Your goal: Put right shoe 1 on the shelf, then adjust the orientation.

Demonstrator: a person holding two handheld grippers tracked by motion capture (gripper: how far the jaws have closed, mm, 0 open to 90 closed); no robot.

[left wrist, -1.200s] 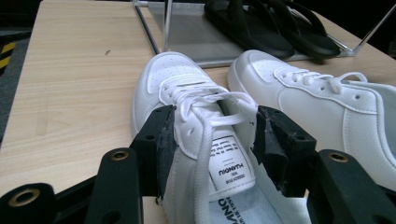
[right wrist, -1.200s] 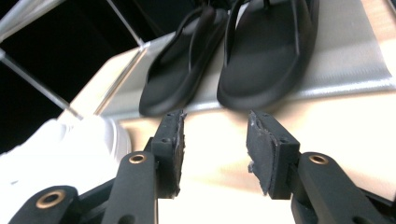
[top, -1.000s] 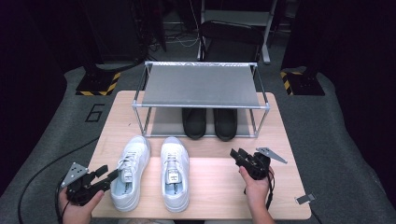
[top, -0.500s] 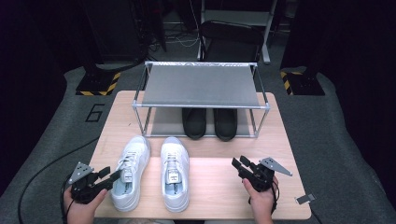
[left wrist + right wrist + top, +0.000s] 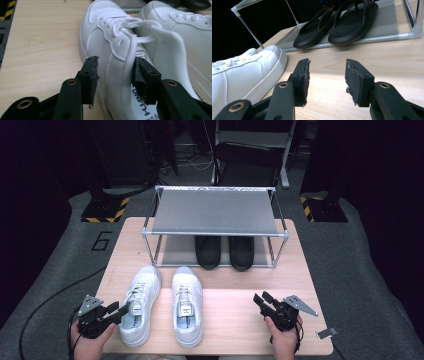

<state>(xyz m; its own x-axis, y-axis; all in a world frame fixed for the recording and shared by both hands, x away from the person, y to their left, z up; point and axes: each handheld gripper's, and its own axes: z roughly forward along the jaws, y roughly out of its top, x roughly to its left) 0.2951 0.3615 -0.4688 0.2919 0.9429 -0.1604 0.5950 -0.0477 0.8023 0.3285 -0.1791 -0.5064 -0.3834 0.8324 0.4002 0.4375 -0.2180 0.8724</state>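
Left gripper (image 5: 114,311): at the worktop's (image 5: 235,322) near-left edge; jaws have just been closing, straddling the left white sneaker's (image 5: 140,307) collar wall; the inner pad touches it, a gap remains at the outer.
Left white sneaker: near-left of the worktop, just beside the right white sneaker (image 5: 186,304), toes toward the rack (image 5: 216,212).
Right gripper (image 5: 263,301): near-right, jaws apart, just opening, nothing between them.
Open room: bare wood between the right sneaker and the right gripper.
Black sandals (image 5: 224,251): under the rack's shelf.
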